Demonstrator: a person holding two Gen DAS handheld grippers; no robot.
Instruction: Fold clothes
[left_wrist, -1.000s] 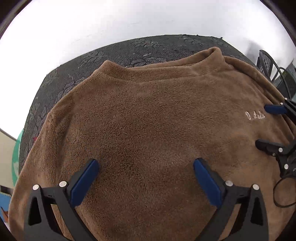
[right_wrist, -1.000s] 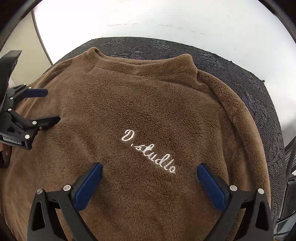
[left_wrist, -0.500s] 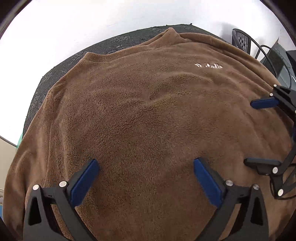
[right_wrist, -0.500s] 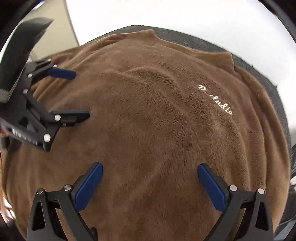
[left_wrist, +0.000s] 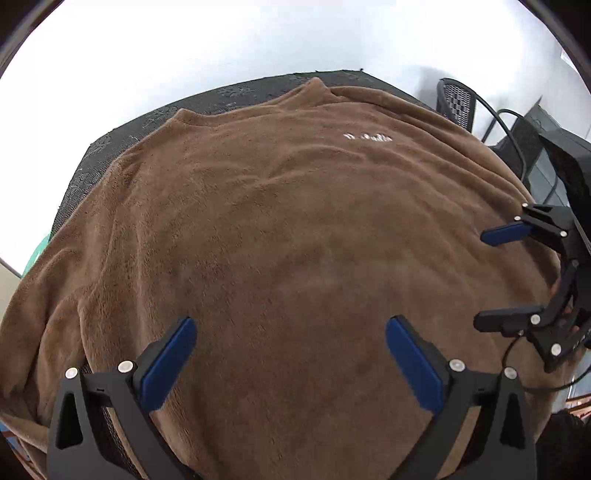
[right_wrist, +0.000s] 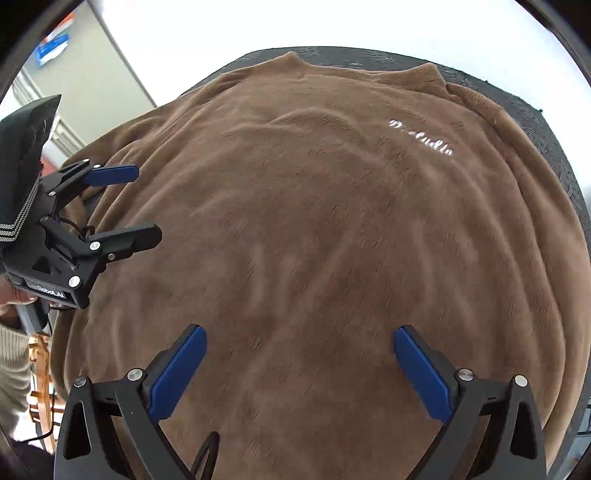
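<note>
Brown sweater (left_wrist: 295, 236) lying flat, front up, on the dark table (left_wrist: 110, 147). Left gripper (left_wrist: 288, 350) and right gripper (right_wrist: 299, 362) hover above it, jaws apart, empty. No fold made; all folding remains.

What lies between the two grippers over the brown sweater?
Only bare brown sweater. In the left wrist view, nothing but fleece lies between the left gripper and the right gripper; the right wrist view shows the same.

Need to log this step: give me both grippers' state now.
Left gripper: open, holding nothing, above the brown sweater.
Right gripper: open, holding nothing, above the same sweater.
</note>
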